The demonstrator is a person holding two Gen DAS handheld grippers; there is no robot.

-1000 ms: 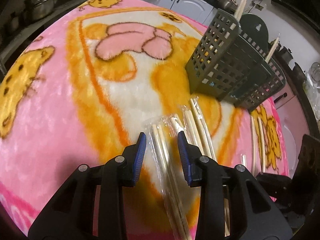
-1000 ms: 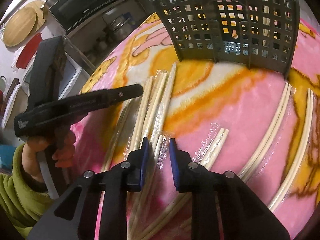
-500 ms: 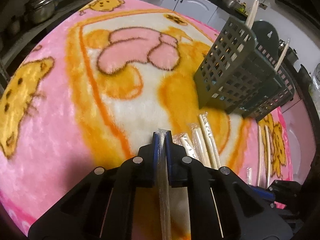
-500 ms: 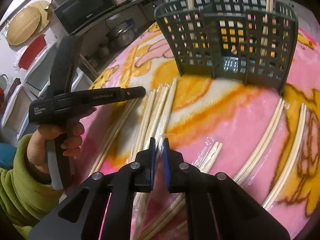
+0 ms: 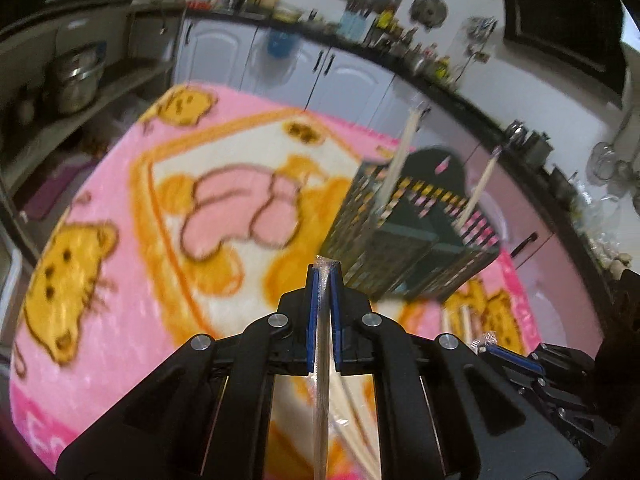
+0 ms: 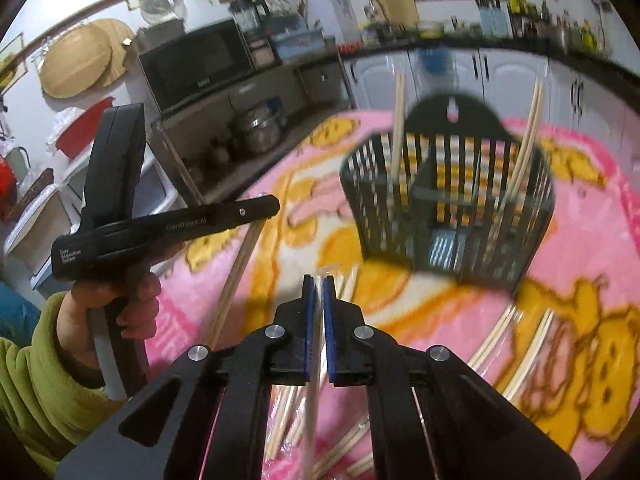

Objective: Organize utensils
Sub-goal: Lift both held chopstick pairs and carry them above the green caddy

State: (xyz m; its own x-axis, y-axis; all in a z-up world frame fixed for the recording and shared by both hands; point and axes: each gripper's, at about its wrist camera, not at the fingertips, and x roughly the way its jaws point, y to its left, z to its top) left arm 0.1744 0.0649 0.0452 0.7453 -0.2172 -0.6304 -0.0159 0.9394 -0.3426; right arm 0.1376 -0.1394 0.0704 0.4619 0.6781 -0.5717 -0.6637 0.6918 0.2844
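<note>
Nearest us, our left gripper point(image 5: 324, 270) pinches a wrapped chopstick pair point(image 5: 322, 380) and our right gripper point(image 6: 318, 280) pinches another wrapped pair point(image 6: 314, 364). Beyond stands the dark utensil basket point(image 5: 408, 248) on the pink blanket point(image 5: 108, 320). Only the right view shows our left hand point(image 6: 120, 308) and loose chopsticks point(image 6: 496, 340) lying beside the basket.

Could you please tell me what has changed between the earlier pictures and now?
The left gripper and the right gripper have each closed on a wrapped chopstick pair and lifted it off the pink blanket. The dark basket stays in place with chopsticks already standing inside.
</note>
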